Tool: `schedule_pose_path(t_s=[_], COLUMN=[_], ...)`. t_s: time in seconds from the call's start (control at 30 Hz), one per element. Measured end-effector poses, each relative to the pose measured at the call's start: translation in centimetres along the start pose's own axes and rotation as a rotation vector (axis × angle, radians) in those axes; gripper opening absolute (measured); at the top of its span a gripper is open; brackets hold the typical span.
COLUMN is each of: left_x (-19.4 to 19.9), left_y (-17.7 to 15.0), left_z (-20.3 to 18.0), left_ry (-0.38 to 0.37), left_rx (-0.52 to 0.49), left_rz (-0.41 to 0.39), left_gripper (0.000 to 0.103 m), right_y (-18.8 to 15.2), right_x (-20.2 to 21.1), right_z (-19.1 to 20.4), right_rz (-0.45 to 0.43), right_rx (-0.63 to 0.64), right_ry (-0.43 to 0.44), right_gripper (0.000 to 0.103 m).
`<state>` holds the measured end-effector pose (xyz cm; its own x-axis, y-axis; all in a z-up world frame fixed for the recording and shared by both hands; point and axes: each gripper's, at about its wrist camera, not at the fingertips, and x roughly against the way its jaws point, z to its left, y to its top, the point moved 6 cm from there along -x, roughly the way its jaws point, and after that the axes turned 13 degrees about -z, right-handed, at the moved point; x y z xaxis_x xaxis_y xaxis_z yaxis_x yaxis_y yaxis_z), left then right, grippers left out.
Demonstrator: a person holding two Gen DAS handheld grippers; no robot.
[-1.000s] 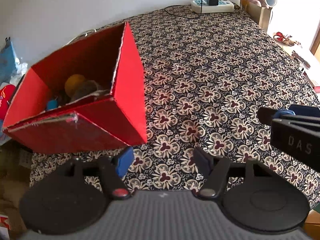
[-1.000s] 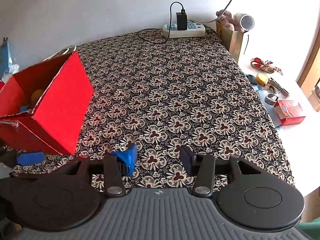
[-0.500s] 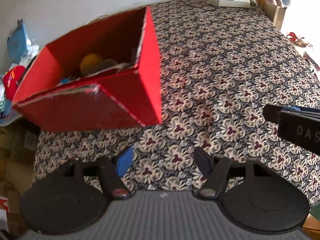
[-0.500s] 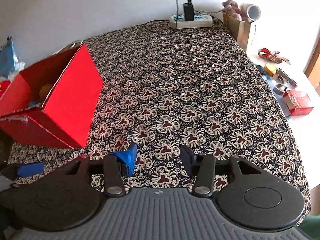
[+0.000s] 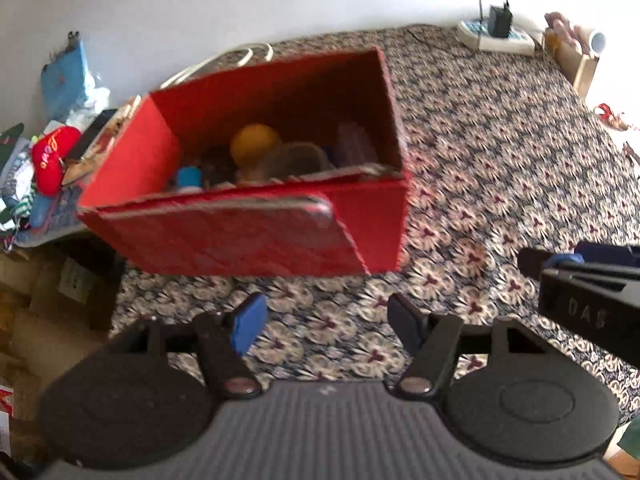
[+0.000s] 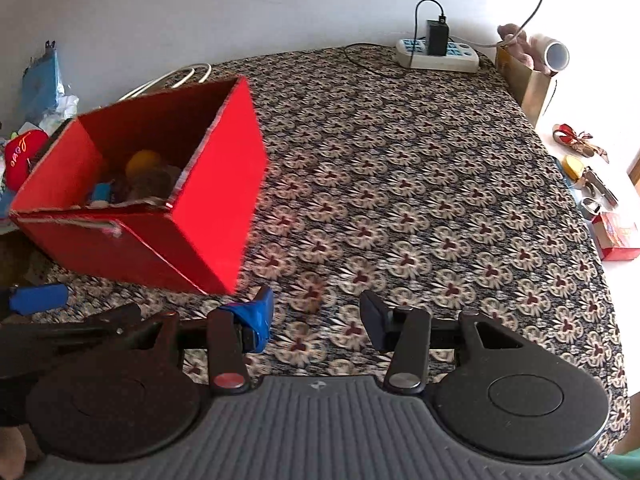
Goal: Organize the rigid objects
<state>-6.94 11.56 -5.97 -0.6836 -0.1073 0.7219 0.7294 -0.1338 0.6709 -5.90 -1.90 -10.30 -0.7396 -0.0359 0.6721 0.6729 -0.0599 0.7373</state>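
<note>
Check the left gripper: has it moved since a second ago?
Yes. The left gripper backed away and rose: the red box stands farther from its fingertips, exposing more cloth and box interior.

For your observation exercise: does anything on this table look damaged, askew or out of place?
Yes. The red box has a worn, frayed front rim, and it sits skewed at the patterned tablecloth's left edge. Nothing looks spilled.

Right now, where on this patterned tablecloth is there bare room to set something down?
The widest bare stretch of the floral tablecloth lies between the red cardboard box and the cloth's right edge, up to the white power strip. It is crowded inside the box and on the white surface to the right.
</note>
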Motion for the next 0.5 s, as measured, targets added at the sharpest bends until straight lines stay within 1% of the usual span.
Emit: schedule_pose_path(t_s=[0.27, 0.5], left_x=[0.0, -0.2], left_y=[2.3, 4.4], left_z=[4.5, 8.7], left_ry=[0.014, 0.040], left_rx=[-0.004, -0.004], left_rz=[-0.041, -0.086], left_gripper=[0.070, 0.070], right_y=[2.1, 4.0], right_x=[0.0, -0.1], right_z=[4.0, 7.0], right_rz=[-0.028, -0.056], right_rx=[-0.025, -0.032], right_ry=[0.003, -0.009], right_gripper=[0.032, 0.032])
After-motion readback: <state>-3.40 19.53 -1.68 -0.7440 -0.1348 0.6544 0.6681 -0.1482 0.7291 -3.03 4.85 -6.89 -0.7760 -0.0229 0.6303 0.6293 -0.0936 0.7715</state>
